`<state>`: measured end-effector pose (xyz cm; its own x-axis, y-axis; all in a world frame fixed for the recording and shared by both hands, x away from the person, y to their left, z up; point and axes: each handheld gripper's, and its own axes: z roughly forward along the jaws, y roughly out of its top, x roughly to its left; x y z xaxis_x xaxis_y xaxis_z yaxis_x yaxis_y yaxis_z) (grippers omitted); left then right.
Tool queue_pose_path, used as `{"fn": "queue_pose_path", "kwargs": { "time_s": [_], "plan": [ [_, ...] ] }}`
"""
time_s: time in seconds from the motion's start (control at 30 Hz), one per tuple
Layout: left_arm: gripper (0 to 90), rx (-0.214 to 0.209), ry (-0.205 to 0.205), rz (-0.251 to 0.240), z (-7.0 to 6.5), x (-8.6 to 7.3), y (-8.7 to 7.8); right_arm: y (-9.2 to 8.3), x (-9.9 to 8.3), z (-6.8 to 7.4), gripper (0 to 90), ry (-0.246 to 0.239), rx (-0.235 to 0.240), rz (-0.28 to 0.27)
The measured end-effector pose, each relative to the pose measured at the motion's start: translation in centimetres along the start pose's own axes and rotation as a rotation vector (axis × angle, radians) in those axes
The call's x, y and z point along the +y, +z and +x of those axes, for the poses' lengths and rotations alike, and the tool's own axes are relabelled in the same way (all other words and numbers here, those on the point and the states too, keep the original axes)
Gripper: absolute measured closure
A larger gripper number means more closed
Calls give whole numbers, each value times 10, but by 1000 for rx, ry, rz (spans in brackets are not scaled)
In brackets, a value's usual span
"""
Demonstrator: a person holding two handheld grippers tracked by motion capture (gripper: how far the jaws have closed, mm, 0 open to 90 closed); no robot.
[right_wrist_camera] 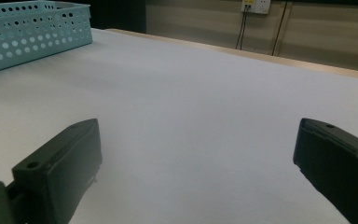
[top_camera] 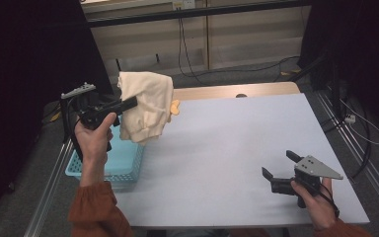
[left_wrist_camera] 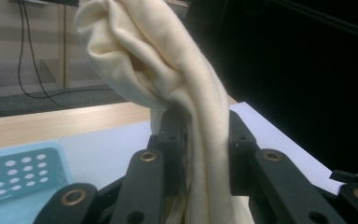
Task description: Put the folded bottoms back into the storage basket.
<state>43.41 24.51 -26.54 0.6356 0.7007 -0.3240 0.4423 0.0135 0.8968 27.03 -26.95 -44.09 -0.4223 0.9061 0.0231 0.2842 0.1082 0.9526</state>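
Hanging off the left gripper (top_camera: 128, 104) is a cream cloth (top_camera: 145, 106) — jaws clenched on a bunched fold, held up at the table's far left, just above the blue basket (top_camera: 126, 168). Looks light, soft and floppy, so I'd say it'll sag and swing; gripping a thick gathered bit seems safest. Right gripper (top_camera: 278, 165) sits near right on the white table (top_camera: 227, 148), jaws spread wide — nothing in them.

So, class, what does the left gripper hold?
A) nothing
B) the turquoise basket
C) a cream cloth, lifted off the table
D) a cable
C: the left gripper is shut on the cream cloth, which hangs in the air above the turquoise basket.
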Motion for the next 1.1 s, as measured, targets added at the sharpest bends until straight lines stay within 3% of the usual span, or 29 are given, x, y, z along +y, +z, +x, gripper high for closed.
{"fn": "queue_pose_path", "kwargs": {
  "time_s": [0.17, 0.67, 0.9, 1.1],
  "plan": [
    [732, -3, -32, -22, 9, 2, -10, 0, 0, 0, 10, 2, 0, -1],
    [732, 50, -23, -1, 18, 3, -19, -1, 0, 0, 10, 0, 1, -4],
    [732, 61, -34, -14, 26, 4, -32, -1, 0, 0, 10, 1, 0, -2],
    [732, 102, -25, -14, 30, 4, -44, -1, 0, 0, 10, 2, 0, -2]
  ]
}}
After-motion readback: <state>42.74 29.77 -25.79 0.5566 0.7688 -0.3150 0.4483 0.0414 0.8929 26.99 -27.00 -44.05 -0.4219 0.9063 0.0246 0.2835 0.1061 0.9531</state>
